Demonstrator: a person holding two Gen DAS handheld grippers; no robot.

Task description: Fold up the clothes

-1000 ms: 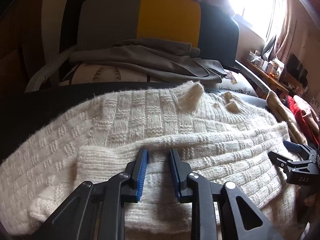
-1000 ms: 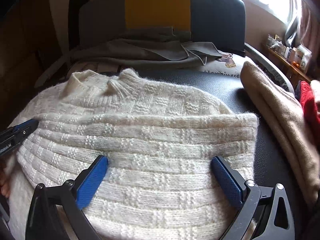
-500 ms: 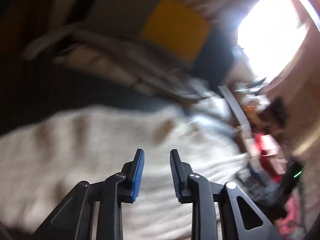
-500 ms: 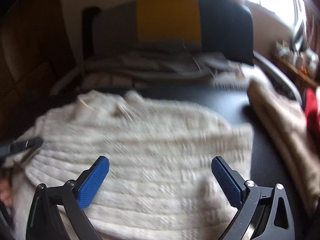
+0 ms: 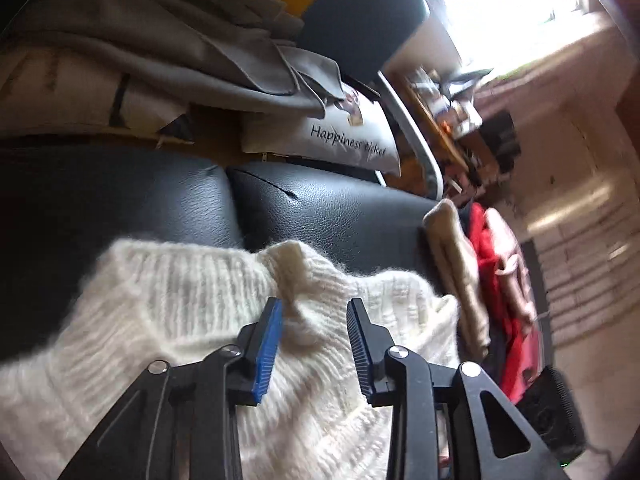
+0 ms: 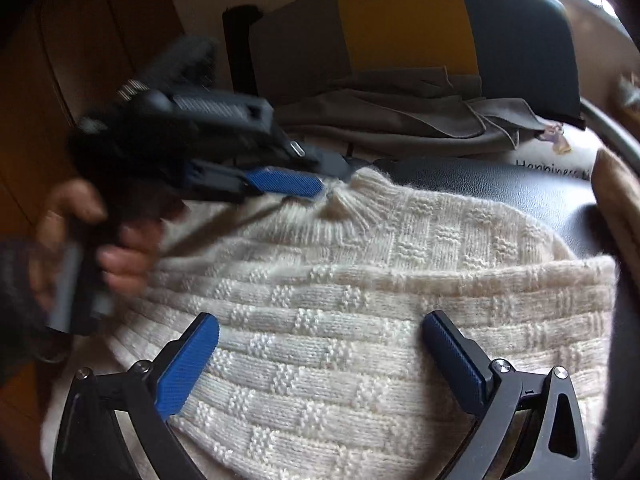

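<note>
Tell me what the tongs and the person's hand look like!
Both tongs, left and right, are black plastic frames with silver screws and ribbed blue rubber pads. The left hand is bare, with a dark knitted sleeve at the wrist.

We read single line of lettering: "Happiness ticket", dark script on white cushion [image 5: 320, 136], wedged behind black leather seat [image 5: 340, 208] at its back edge, under grey cloth [image 5: 160, 52]. From right wrist view we catch same print cut short, "Happiness" only, at seat's far right corner [image 6: 548, 168], rest hidden by tan knit [image 6: 616, 200]. We find no other legible labels, brands or numbers; items on shelf by window too blurred to read.
</note>
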